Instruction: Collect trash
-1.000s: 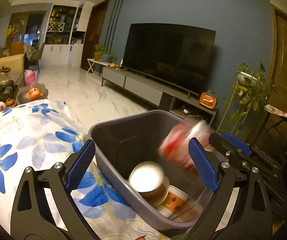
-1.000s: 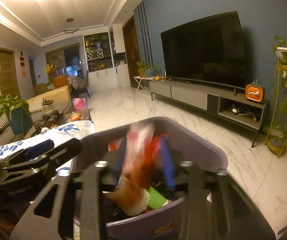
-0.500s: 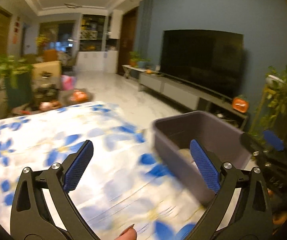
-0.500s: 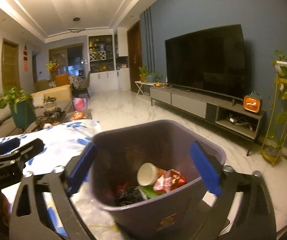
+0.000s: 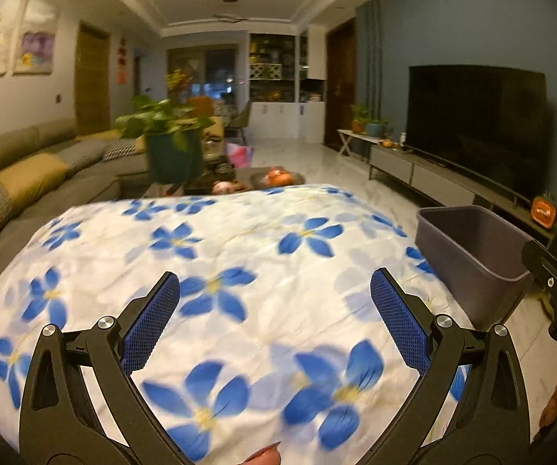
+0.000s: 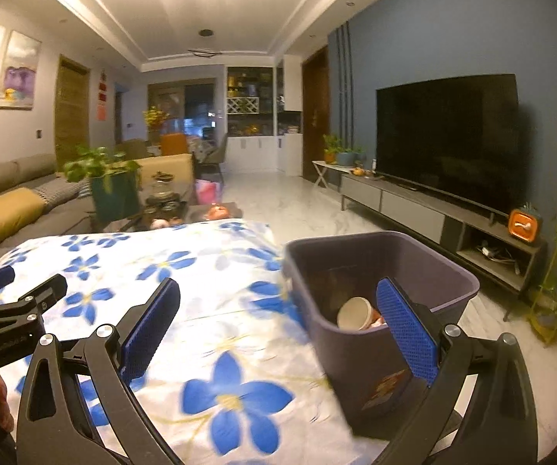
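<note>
Blue-flowered white cloth (image 5: 239,271) covers the table and fills the ground ahead of both grippers, blurred in places. Left gripper (image 5: 274,321): its two blue-padded fingers (image 5: 150,321) stand spread wide with nothing between them, only bare cloth beyond the tips. Left of its fingers runs a grey sofa (image 5: 26,178) with yellow cushions; past the far table edge stands a potted plant (image 5: 169,143). Right of its right finger sits the purple-grey bin (image 5: 468,255), at the table's right edge, well apart from the pads; its contents cannot be seen from this side.

Right gripper (image 6: 278,329): fingers likewise spread to full width, empty, no pad pressing on anything. Its left finger (image 6: 150,329) hangs over the cloth. Its right finger (image 6: 406,333) crosses in front of the bin (image 6: 356,356); whether it touches the rim cannot be told. Inside the bin, just left of that finger, lies a paper cup (image 6: 354,314) on its side, open end toward the camera, with a scrap of red wrapper beside it. Beyond the bin, right of the fingers, a dark television (image 6: 449,139) stands on a low grey cabinet against the blue wall
</note>
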